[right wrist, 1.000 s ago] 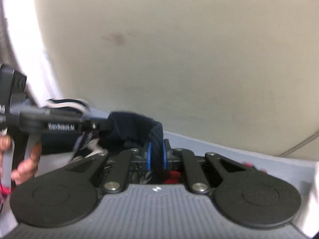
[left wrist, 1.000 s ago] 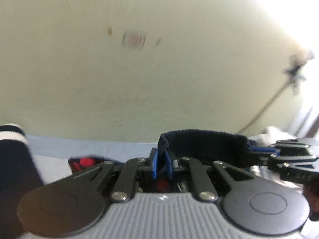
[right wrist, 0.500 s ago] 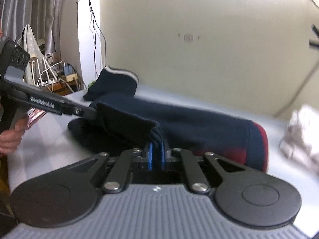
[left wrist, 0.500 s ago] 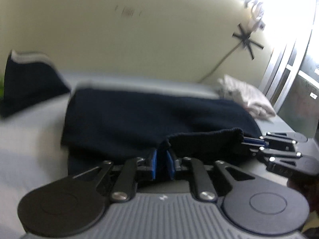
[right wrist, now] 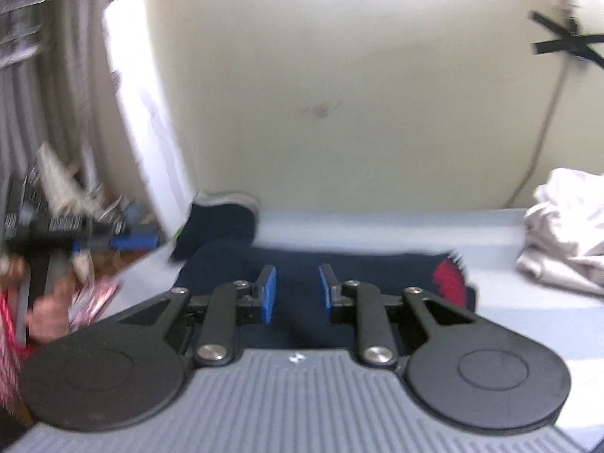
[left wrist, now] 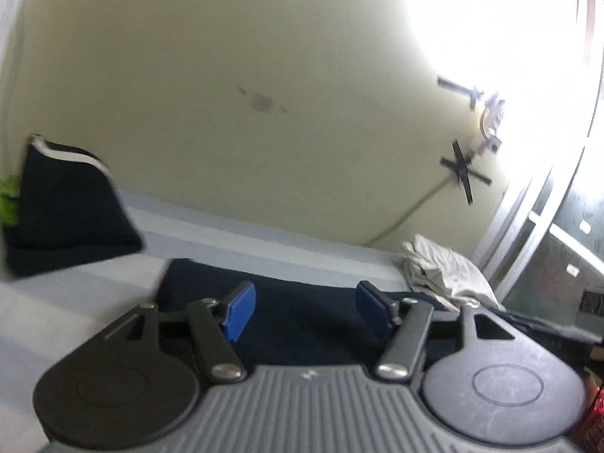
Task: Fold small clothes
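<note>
**Both claws letting go over the folded navy garment**

The pale blue bed surface (right wrist: 377, 234) is stretching back to the cream wall (left wrist: 226, 75), which is closing off the far side. In the right wrist view there is bare sheet lying open between the garment and the bedding at the right — and a white upright edge is bounding the bed on the left, with clutter beyond it too blurred to name.

Two dark garments are showing. The larger, a navy garment (right wrist: 302, 264) with a red patch at its right end, is lying flat across the sheet. The smaller, a navy piece with a white trim (left wrist: 64, 204), is sitting behind it toward the left, near the wall. One crumpled white cloth (left wrist: 441, 271) is resting at the right, close to the wall.

The left gripper (left wrist: 305, 309) is standing wide apart, its jaws having just been opening; the navy garment is lying below and beyond its blue pads (left wrist: 239, 315), nothing pinched. The right gripper (right wrist: 296, 292) is parted more narrowly, also just opening — the garment is lying flat under and ahead of it, free of the pads. A hand (right wrist: 41, 313) is holding the left gripper at the left edge.
</note>
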